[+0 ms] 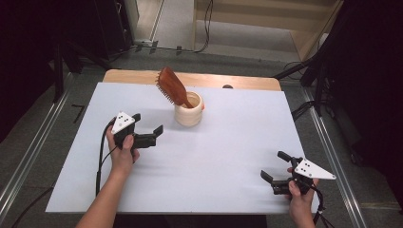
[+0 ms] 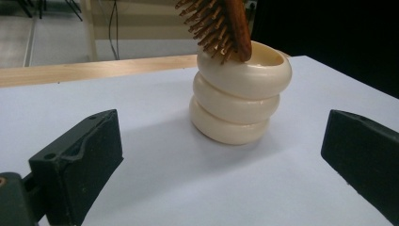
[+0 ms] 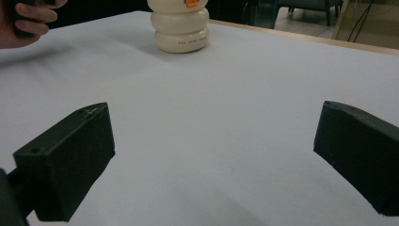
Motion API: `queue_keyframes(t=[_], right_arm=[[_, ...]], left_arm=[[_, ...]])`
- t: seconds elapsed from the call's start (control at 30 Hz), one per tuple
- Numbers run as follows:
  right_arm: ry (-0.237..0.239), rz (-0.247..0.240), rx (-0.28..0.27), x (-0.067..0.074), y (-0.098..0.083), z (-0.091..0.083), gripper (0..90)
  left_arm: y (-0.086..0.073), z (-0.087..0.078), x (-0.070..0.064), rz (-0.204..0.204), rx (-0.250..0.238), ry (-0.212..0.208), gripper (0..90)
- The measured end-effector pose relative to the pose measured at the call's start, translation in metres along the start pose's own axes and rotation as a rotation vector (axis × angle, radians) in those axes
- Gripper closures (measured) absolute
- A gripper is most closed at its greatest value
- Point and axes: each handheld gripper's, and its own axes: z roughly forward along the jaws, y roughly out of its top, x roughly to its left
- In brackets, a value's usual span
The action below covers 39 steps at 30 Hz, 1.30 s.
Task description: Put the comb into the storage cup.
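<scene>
A white-covered table (image 1: 214, 161) is seen from the high view, with a strip of bare wood exposed along its far edge. A cream holder (image 1: 188, 109), shaped like three stacked rings, is stood upright on the far part of the table, somewhat left of centre. A wooden hairbrush (image 1: 172, 86) is set in the holder handle-down, its bristled head tilted up and to the left above the rim.

The left tongs (image 1: 148, 129) are held in the person's left hand (image 1: 122, 153) on the left side of the table, near the holder but apart from it, and are pointed right toward it. Their jaws are spread wide and nothing is held between them. In the left gripper view the holder (image 2: 237, 96) is framed between the two black jaws, farther off on the table, and the brush bristles (image 2: 211, 28) are seen hanging over the holder's near rim.

The right tongs (image 1: 275, 166) are held in the right hand (image 1: 300, 197) at the near right corner of the table, well apart from the holder. Their jaws are likewise spread wide and empty. In the right gripper view the holder (image 3: 181, 29) is seen far off at the top, an orange mark (image 3: 190, 3) on its side, and fingers of the other hand (image 3: 29, 19) are caught at the upper left corner.
</scene>
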Motion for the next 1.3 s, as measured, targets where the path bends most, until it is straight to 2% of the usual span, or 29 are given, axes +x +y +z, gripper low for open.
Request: queue_keyframes(t=[0.5, 0.83, 1.0, 1.3], right_arm=[[-0.001, -0.004, 0.003, 0.001, 0.000, 0.000, 0.0], [-0.004, -0.005, 0.007, 0.001, 0.000, 0.001, 0.0], [-0.005, -0.005, 0.010, 0.001, 0.000, 0.001, 0.0], [-0.009, -0.004, 0.012, 0.002, 0.000, 0.001, 0.0]], left_arm=[[-0.011, -0.028, 0.003, -0.001, -0.012, -0.004, 0.0], [-0.020, -0.046, 0.005, 0.005, -0.010, 0.007, 0.0], [-0.025, -0.052, 0.008, -0.019, -0.013, 0.008, 0.0], [-0.030, -0.070, 0.010, -0.007, -0.021, 0.012, 0.0]])
